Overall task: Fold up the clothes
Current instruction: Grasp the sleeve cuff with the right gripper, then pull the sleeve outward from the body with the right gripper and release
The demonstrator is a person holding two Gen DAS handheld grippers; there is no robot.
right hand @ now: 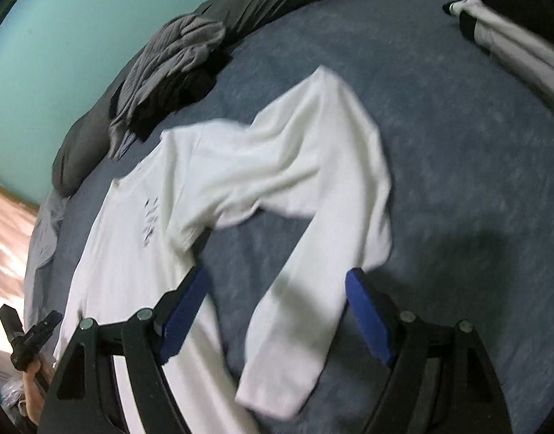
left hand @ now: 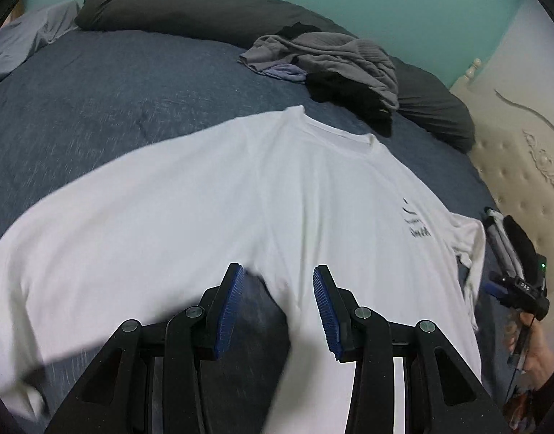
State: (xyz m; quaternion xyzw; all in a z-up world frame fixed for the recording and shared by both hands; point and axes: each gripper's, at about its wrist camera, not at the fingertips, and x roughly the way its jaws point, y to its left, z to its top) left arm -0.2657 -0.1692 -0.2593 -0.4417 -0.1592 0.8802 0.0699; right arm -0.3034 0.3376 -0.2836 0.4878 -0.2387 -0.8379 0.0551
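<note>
A white long-sleeved shirt (left hand: pixel 240 195) lies face up on the blue bedspread (left hand: pixel 96 101), collar at the far side, a small dark print on its chest. My left gripper (left hand: pixel 278 275) is open and empty, hovering over the armpit where one sleeve meets the body. In the right wrist view the shirt (right hand: pixel 132 253) lies at the left with its other sleeve (right hand: pixel 313 188) bent and lying out to the right. My right gripper (right hand: pixel 277 282) is open and empty above that sleeve's lower part. The right gripper also shows at the left wrist view's right edge (left hand: pixel 519 289).
A heap of grey and black clothes (left hand: pixel 334 65) lies beyond the collar, beside dark grey pillows (left hand: pixel 175 3). Folded black and white clothes (right hand: pixel 512 32) sit at the bed's far right. A cream tufted headboard (left hand: pixel 523 152) stands at the right. A teal wall is behind.
</note>
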